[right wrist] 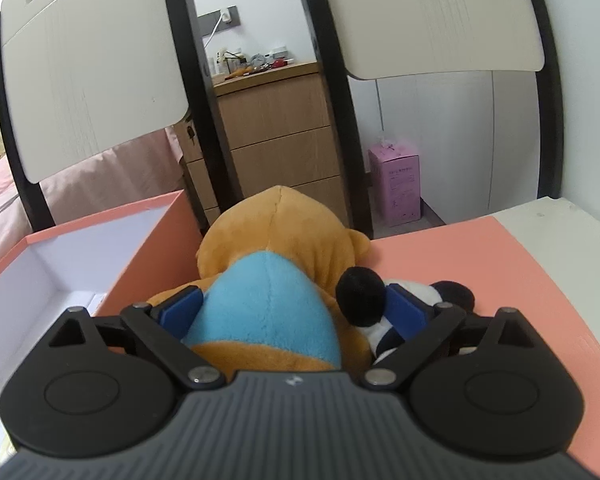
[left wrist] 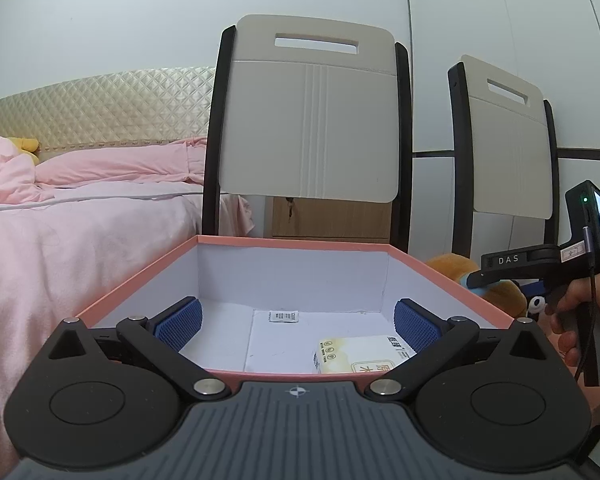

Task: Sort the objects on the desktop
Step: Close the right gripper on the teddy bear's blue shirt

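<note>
A pink box point(left wrist: 300, 245) with a white inside stands in front of me. In it lie a yellow-white tissue pack point(left wrist: 360, 356) and a small white sachet point(left wrist: 284, 316). My left gripper point(left wrist: 296, 326) is open and empty, its fingers held over the box's near rim. My right gripper point(right wrist: 292, 312) is open with its jaws on both sides of a brown and blue plush toy point(right wrist: 268, 280), beside a black and white panda plush point(right wrist: 380, 308). The box also shows in the right wrist view point(right wrist: 140, 240). The right gripper also shows in the left wrist view point(left wrist: 476, 280).
The plush toys lie on the pink box lid point(right wrist: 480, 272) on a white table point(right wrist: 572, 232). Two chairs point(left wrist: 312, 120) stand behind the table. A bed with pink bedding point(left wrist: 60, 220) is on the left. A wooden drawer unit point(right wrist: 276, 136) and a pink carton point(right wrist: 396, 184) stand farther back.
</note>
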A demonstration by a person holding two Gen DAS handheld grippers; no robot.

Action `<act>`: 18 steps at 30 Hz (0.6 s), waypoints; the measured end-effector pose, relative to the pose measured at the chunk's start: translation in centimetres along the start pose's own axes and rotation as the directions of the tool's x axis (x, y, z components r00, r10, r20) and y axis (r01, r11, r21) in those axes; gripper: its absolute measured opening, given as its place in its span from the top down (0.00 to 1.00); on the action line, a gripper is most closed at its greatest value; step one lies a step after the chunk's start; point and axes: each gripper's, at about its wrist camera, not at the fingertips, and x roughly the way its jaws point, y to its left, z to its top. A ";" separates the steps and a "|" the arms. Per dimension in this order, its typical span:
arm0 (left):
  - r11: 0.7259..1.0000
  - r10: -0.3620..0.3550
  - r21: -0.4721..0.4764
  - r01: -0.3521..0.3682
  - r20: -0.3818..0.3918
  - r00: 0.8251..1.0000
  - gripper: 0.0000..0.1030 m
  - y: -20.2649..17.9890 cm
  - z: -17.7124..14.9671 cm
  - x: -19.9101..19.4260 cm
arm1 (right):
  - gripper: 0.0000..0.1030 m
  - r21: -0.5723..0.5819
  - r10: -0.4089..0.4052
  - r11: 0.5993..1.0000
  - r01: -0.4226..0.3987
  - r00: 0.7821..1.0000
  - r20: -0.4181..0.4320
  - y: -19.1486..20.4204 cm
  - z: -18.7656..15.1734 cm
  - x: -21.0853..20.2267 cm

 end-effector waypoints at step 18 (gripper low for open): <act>1.000 -0.013 0.008 0.013 0.013 1.000 0.00 -0.6 0.0 -0.5 | 0.55 0.030 0.057 0.998 -0.058 0.998 0.032 0.2 -0.1 -3.3</act>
